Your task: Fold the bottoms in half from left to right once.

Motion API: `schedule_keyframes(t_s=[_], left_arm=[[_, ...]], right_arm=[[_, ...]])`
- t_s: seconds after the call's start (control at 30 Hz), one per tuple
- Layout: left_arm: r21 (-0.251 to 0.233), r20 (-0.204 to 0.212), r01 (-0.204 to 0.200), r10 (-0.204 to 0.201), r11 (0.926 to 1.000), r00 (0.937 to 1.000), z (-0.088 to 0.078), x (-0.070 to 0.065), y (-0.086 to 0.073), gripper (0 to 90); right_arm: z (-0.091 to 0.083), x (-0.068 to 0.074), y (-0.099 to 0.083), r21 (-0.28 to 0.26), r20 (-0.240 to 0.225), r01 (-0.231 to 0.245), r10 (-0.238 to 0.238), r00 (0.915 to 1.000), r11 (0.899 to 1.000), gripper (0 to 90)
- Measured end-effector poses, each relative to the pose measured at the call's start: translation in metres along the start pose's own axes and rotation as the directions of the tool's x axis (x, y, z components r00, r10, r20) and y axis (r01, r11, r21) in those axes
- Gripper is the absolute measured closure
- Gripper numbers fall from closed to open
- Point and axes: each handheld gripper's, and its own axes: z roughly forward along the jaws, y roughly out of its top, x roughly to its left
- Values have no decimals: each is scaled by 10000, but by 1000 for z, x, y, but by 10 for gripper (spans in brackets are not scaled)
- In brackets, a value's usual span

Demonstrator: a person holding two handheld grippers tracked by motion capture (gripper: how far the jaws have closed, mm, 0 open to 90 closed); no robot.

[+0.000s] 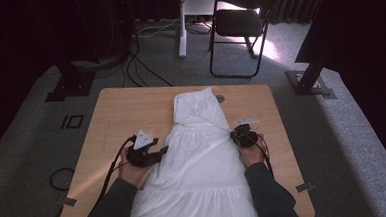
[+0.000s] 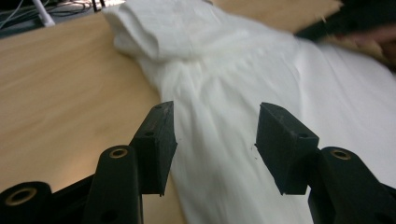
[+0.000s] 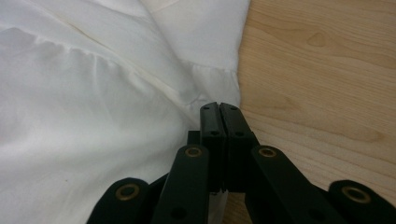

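My right tool [image 3: 219,108] pinches the white dress [image 1: 199,163] tight, so my open, empty left tool [image 2: 212,135] must grab its other side.

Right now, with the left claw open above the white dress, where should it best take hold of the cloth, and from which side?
Grip the white dress at its left edge by the gathered waist seam, coming in from the bare table side with the left claw; there the cloth lies thin and reachable.

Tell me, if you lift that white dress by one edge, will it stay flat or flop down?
The white dress would probably flop: it already lies in soft folds and gathers on the table. It looks thin, so likely light. The right gripper is shut at its edge, so the cloth probably bunches easily.
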Motion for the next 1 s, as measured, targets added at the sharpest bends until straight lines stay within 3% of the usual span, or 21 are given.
schedule_keyframes(t_s=[0.1, 0.17, 0.23, 0.27, 0.3, 0.33, 0.43, 0.53, 0.67, 0.73, 0.9, 1.0], left_arm=[[455, -3, 423, -423, 9981, 9991, 35, 10, 4, 468], [840, -81, 676, -672, 9942, 9977, 57, 14, -3, 467], [1433, -177, 624, -605, 9877, 9980, 73, 14, -15, 486], [1776, -313, 363, -312, 9834, 9990, 78, 12, -20, 506], [1524, -230, 175, -142, 9882, 9996, 77, 10, -23, 533], [1591, -50, 13, -5, 9873, 10000, 75, 8, -23, 605], [1945, -52, -764, 789, 9779, 9969, 67, -2, -24, 755], [1964, 88, -908, 908, 9763, 9958, 59, -8, -29, 821], [1890, 442, -755, 684, 9791, 9967, 40, -17, -43, 841], [1947, 686, -869, 748, 9770, 9948, 27, -24, -51, 842], [2124, 1309, -1382, 1120, 9674, 9850, -1, -44, -67, 842], [2132, 1312, -1651, 1392, 9630, 9815, -8, -51, -71, 840]], right_arm=[[0, 0, 0, 0, -35, -24, 24, 10000, 10000, 886], [0, 0, 0, -12, -23, -30, 30, 10000, 10000, 886], [0, 0, -1, -65, 11, -17, 17, 10000, 10000, 888], [0, 0, -1, -104, 17, 13, -13, 10000, 9999, 888], [0, 0, -2, -136, 13, 15, -15, 10000, 9999, 889], [0, 0, -3, -165, 6, -37, 37, 10000, 9999, 890], [-3, 3, -7, -247, 20, -95, 96, 10000, 9997, 891], [-9, 9, -12, -135, -7, 83, -83, 10000, 9999, 891], [-25, 19, -25, 63, -170, 483, -482, 9987, 9988, 891], [-34, 23, -35, 94, -354, 602, -598, 9976, 9981, 890], [-61, 35, -62, 173, -970, 627, -607, 9934, 9979, 889], [-75, 45, -74, 322, -1203, 831, -786, 9896, 9960, 888]])
